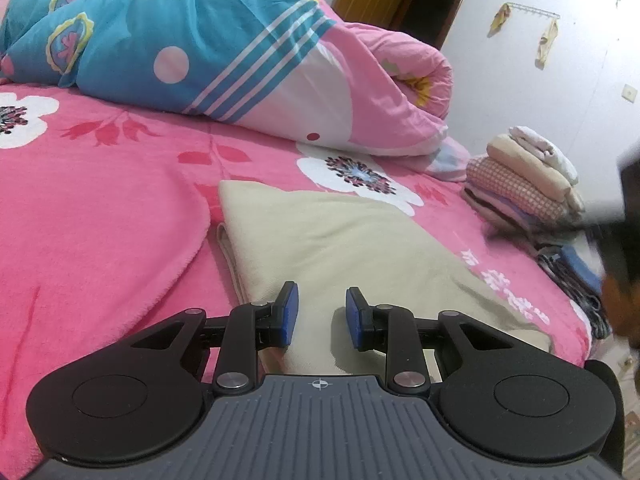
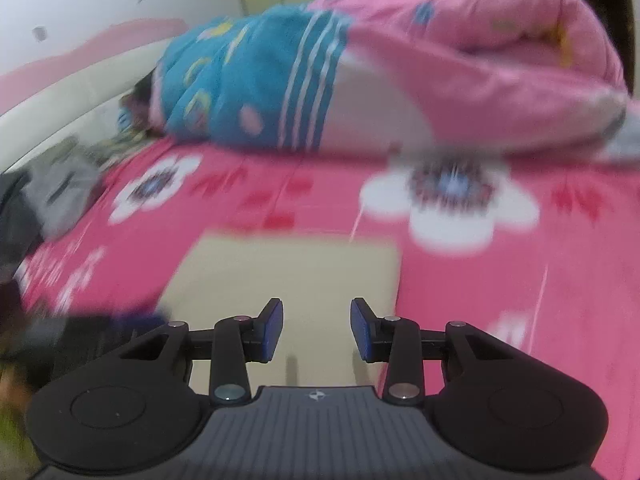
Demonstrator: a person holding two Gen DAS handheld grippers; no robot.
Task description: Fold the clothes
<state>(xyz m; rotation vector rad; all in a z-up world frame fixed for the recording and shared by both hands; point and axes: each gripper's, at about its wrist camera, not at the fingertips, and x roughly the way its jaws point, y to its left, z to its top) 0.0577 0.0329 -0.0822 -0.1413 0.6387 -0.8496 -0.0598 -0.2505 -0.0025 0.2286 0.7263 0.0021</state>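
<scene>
Jaws apart, nothing held: left gripper (image 1: 318, 312), right gripper (image 2: 317, 330) above folded beige garment (image 1: 352, 240) on pink bedspread (image 1: 100, 220).

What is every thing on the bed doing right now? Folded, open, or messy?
Beige cloth: folded flat on the bed.
Stack of clothes: folded, piled at the bed's edge.
Quilt: rolled up in a heap.
Left gripper: open, holding nothing.
Right gripper: open, holding nothing.
</scene>
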